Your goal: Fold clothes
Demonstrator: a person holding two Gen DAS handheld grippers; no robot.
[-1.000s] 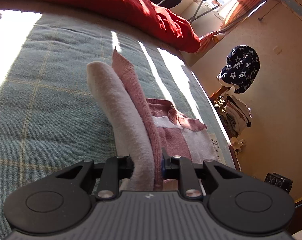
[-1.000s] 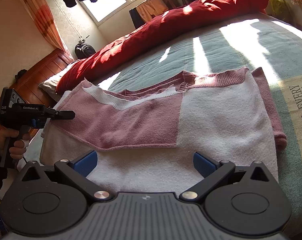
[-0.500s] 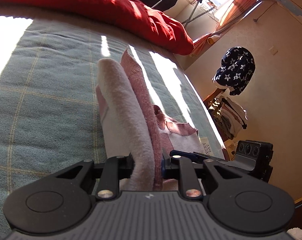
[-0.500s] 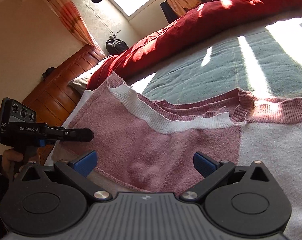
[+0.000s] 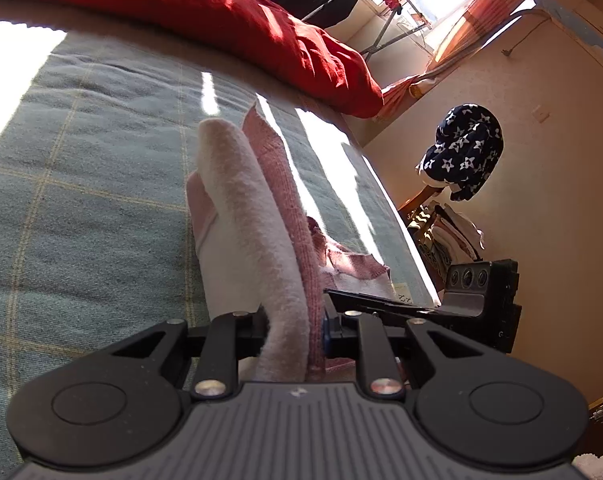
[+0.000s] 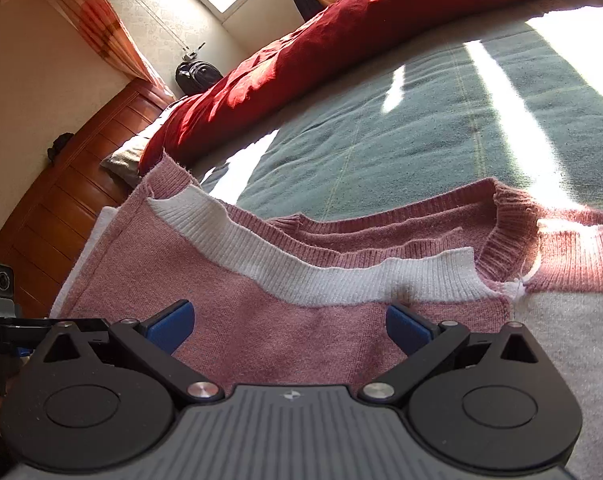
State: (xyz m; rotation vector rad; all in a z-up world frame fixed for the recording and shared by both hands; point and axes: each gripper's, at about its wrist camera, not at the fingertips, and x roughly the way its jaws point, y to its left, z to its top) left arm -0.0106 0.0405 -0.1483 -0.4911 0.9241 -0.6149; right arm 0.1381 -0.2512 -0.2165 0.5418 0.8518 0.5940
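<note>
A pink and white knit sweater point(image 6: 341, 280) lies on the green checked bedspread point(image 6: 421, 120), its white-ribbed hem and pink collar facing the right wrist camera. My left gripper point(image 5: 293, 332) is shut on a bunched edge of the sweater point(image 5: 253, 216), which stands up in a pale and pink ridge before it. My right gripper point(image 6: 289, 324) is open, its blue pads point(image 6: 169, 320) hovering wide over the pink panel with nothing between them. In the left wrist view the right gripper point(image 5: 441, 304) shows low at the right, close behind the held edge.
A red duvet point(image 5: 221, 12) lies along the far side of the bed. A wooden headboard point(image 6: 61, 200) and pillow point(image 6: 129, 156) are at the left in the right wrist view. A star-patterned garment point(image 5: 465, 152) hangs by the wall beyond the bed edge.
My right gripper has moved forward and low over the sweater, toward the left-hand edge. My left gripper has kept its hold and lifted the edge slightly; the right gripper has come into its view.
</note>
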